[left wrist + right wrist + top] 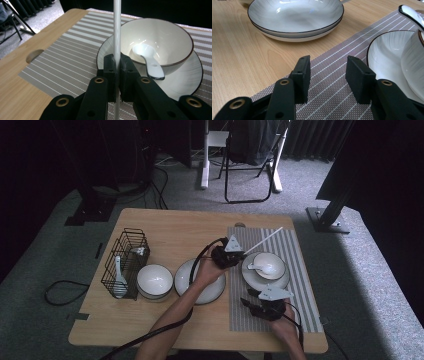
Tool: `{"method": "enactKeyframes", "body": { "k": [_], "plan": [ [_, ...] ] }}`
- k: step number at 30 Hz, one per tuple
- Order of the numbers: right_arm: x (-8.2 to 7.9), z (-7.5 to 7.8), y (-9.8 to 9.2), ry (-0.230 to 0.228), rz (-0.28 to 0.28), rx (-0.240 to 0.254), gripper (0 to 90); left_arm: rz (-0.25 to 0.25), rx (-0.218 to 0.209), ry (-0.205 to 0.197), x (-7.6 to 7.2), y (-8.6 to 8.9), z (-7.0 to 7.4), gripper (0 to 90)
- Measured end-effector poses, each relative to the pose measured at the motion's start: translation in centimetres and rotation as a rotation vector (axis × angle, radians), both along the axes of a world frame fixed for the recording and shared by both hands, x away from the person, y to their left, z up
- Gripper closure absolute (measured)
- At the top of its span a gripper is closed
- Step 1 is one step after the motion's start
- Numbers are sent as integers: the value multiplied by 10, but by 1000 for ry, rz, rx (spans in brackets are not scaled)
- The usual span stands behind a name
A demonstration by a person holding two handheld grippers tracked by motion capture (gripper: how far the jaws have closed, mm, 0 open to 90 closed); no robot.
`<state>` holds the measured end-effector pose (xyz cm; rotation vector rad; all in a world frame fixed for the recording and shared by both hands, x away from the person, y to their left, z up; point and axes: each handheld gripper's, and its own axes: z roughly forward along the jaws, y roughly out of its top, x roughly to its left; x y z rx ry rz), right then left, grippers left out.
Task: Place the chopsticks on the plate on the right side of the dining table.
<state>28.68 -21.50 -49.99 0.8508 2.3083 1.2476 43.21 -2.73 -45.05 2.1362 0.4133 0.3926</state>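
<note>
left gripper: jaws pressed together on a white chopstick, pinched low on its shaft; the stick is seen slanting up and away over the striped placemat in the high view.
right gripper: jaws spread, nothing between them; held low over the near part of the placemat, just short of the saucer.
place setting: a white bowl with a dark rim sits on a saucer on the placemat; a white ceramic spoon lies inside the bowl.
done so far: bowl, saucer and spoon judged to be already laid out; the chopstick has been picked up but not set down.
left to do: the chopstick is probably to be laid beside the saucer on the placemat; no second chopstick can be made out.
unused ware: a shallow plate and a second bowl stand on bare wood left of the placemat; a black wire rack at the left edge holds another white spoon.
surface: light wooden table with a round cable hole near its far edge.
room: grey carpet, dim light, dark curtains behind, a folding chair beyond the table, cables on the floor.
</note>
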Motion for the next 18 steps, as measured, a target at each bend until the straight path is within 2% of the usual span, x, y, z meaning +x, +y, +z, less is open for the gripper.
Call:
{"method": "enactKeyframes", "body": {
  "k": [8, 11, 18],
  "plan": [
    [-1, 0, -1, 2, 0, 1, 544, -3, 23, 25, 2, -3, -11, 859],
    [-1, 0, -1, 2, 0, 2, 543, 3, 26, 49, 4, -4, -16, 859],
    [-1, 0, -2, -3, 1, 5, 544, 21, 57, 73, 8, -6, -25, 859]
  ]
}}
